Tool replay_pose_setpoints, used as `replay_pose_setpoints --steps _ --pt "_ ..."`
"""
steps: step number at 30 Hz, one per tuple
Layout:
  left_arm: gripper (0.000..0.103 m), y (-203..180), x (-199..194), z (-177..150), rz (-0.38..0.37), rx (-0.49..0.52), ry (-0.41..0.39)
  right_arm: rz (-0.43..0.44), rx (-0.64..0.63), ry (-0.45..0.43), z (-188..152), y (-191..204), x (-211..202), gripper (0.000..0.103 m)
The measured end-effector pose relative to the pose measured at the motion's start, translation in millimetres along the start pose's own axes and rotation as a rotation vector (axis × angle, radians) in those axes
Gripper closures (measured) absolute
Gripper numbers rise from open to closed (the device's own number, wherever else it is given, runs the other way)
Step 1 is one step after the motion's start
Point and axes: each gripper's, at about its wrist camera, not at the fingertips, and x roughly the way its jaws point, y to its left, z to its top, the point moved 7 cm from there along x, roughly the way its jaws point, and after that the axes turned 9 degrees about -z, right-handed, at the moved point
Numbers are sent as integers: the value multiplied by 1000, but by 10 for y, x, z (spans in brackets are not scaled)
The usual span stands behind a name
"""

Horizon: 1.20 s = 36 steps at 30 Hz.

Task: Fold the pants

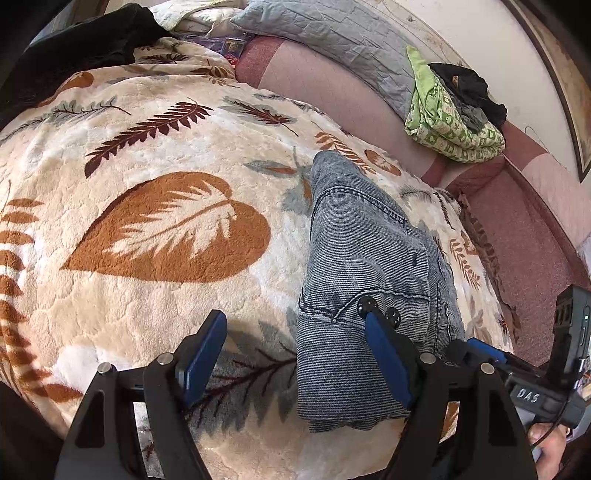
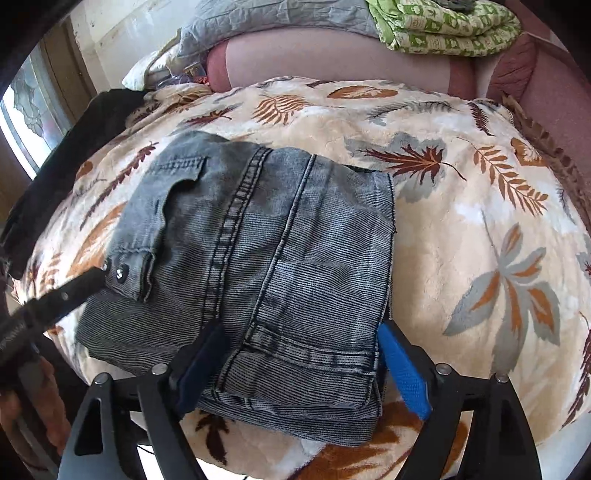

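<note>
The grey-blue denim pants (image 1: 369, 266) lie folded into a compact stack on the leaf-patterned blanket (image 1: 147, 147); they also show in the right wrist view (image 2: 266, 251). My left gripper (image 1: 291, 321) is open, its right finger resting on the pants' near left part, its left finger over bare blanket. My right gripper (image 2: 299, 332) is open, its jaws straddling the near end of the folded stack. The left gripper's finger (image 2: 74, 288) touches the stack's left edge in the right wrist view.
A pink sofa back (image 1: 332, 85) runs behind the blanket. A green patterned cloth (image 1: 443, 122) with dark garments on it sits there, beside a grey quilted pillow (image 1: 332, 29). A black garment (image 1: 74, 48) lies at the far left.
</note>
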Motion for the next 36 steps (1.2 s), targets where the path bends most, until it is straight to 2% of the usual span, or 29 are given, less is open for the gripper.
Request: replay_pose_setpoints --steps 3,5,7,9,12,14,15,20,23,24,25,26,28,30,32,36 --pt "25 34 -111 168 -44 -39 -31 122 103 -3 111 -157 -141 16" --pt "25 85 -119 275 -90 -87 -14 199 202 22 171 -352 -164 16" --pt "25 108 -32 336 -157 -139 42 289 304 78 241 -555 -81 16" --pt "25 104 158 356 -221 -182 137 373 381 160 277 -703 78 16" --pt "25 94 437 322 -236 -204 241 459 453 263 300 -789 355 16" --pt "25 45 512 331 -249 -185 250 524 484 318 289 -734 501 16" --pt "25 17 531 343 -245 -176 258 527 475 348 266 -691 576 16" --pt "25 -66 645 378 -273 -165 286 552 496 379 301 -612 649 17" --pt "28 -110 697 388 -280 -139 283 471 423 380 298 -485 699 23" --pt "42 -121 719 378 -268 -122 285 445 406 375 300 -456 717 25" --pt "52 -136 748 356 -258 -108 295 416 393 371 301 -442 737 28" --pt "59 -134 763 338 -250 -104 299 392 384 364 306 -440 748 37" --pt "70 -185 741 329 -237 -61 291 362 356 340 310 -431 727 62" --pt "75 -264 693 324 -199 7 275 331 315 298 318 -363 656 72" --pt "79 -347 629 324 -162 78 253 287 270 256 357 -279 566 76" --pt "81 -536 397 397 -147 181 187 295 238 184 480 -189 286 78"
